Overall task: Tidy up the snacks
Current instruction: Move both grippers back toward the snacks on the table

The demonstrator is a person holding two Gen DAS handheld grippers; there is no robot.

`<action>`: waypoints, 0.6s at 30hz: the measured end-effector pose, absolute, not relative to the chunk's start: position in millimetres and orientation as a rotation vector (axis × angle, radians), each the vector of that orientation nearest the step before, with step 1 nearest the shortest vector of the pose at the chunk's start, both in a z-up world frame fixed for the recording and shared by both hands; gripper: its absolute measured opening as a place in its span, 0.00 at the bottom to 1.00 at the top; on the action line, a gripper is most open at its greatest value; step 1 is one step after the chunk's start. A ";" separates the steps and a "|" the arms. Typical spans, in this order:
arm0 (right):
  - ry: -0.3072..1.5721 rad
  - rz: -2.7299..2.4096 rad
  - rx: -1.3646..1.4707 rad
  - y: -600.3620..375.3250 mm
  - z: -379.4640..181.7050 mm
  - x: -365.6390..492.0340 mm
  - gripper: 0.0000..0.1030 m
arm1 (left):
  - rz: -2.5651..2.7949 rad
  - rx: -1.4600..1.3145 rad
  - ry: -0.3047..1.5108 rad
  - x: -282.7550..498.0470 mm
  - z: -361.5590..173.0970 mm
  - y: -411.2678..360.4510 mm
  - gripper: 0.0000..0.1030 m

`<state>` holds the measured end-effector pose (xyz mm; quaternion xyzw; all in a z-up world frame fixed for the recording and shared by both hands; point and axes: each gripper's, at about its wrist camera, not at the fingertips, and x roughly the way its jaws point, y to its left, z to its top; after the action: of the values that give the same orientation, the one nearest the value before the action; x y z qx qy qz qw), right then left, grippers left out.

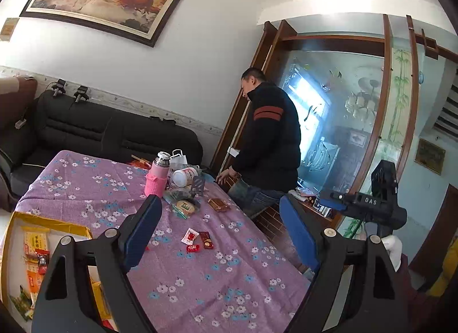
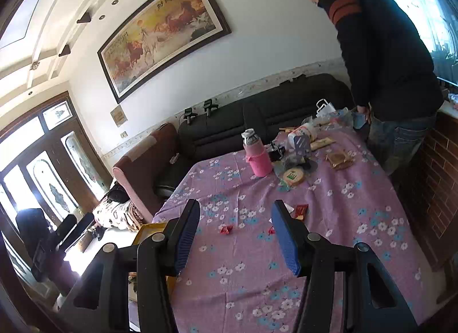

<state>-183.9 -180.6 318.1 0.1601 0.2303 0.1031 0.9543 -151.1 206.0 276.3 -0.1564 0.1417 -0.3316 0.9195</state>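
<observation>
Both empty: left gripper (image 1: 220, 230) spread wide, right gripper (image 2: 235, 235) half parted. Red candy (image 2: 226, 230) lying mid-frame between right fingers, nearer than left; box (image 1: 17, 220) lower left.

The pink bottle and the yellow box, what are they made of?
The bottle looks like shiny metal at its silver cap, wrapped in a soft pink sleeve, probably knitted fabric, since it looks fuzzy and matte. The box looks like cardboard: thin flat walls with a glossy yellow print. Neither can be told for sure.
</observation>
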 end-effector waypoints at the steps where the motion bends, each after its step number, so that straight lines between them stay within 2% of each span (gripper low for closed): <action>1: 0.455 0.211 0.328 -182.7 326.6 -186.3 0.53 | -0.675 -0.332 0.281 -152.8 279.3 209.3 0.82; 8: 0.404 0.218 0.320 -198.7 396.5 -188.3 0.53 | -0.786 -0.447 0.298 -163.9 302.6 245.9 0.84; 11: 0.393 0.219 0.304 -206.9 408.3 -167.9 0.65 | -0.792 -0.476 0.330 -169.5 298.2 253.1 0.89; 14: 0.464 0.219 0.348 -213.1 375.9 -130.1 0.67 | -0.781 -0.499 0.376 -173.5 276.4 247.8 1.00; 18: 0.652 0.207 0.403 -211.7 282.7 -65.6 0.67 | -0.713 -0.502 0.477 -154.1 239.8 228.3 1.00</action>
<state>-65.6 -211.7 282.7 0.1963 0.3177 0.1009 0.9221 -154.1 228.3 239.8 -0.2407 0.2287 -0.3419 0.8791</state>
